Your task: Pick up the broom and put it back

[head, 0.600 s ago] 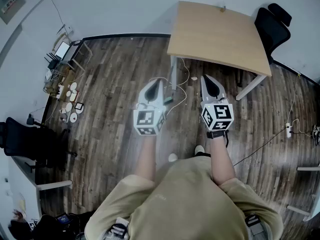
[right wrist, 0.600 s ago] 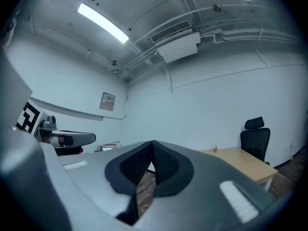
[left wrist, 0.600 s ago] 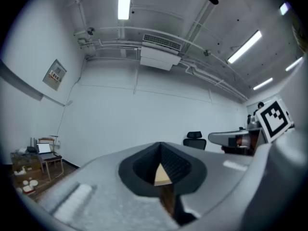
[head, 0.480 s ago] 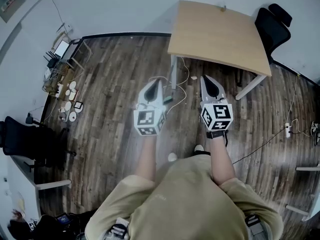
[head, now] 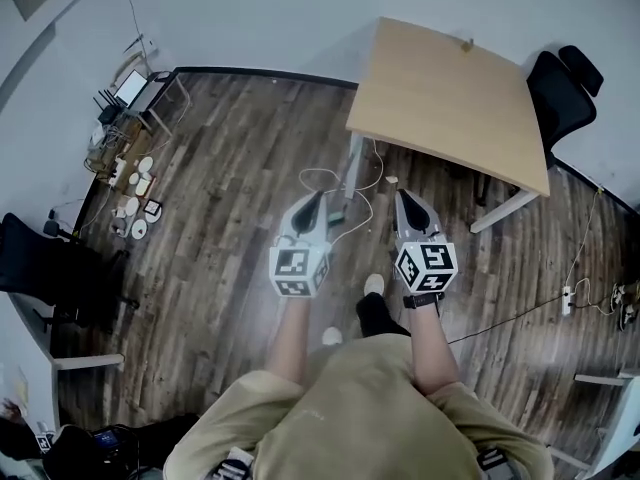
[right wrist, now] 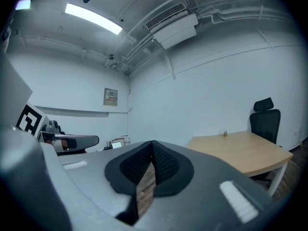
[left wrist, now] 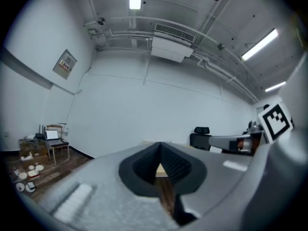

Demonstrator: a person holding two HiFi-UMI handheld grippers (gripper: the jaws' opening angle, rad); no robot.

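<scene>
No broom shows in any view. In the head view, my left gripper (head: 314, 201) and right gripper (head: 404, 197) are held side by side over the wooden floor, both pointing level toward the wall and the table. Each carries its marker cube near the wrist. In the left gripper view, the left gripper (left wrist: 160, 147) has its dark pads meeting at the tips with nothing between them. The right gripper (right wrist: 152, 145) is likewise shut and empty in the right gripper view.
A light wooden table (head: 450, 98) stands ahead to the right, with a black office chair (head: 562, 93) behind it. Loose cables (head: 340, 183) lie on the floor near the table leg. A small stand with a laptop (head: 133, 90) and several round items (head: 135, 183) lie at the left wall.
The person has stepped forward, one foot now ahead under the grippers. The table and wall sit closer in the head view. Both grippers stay shut and side by side.
</scene>
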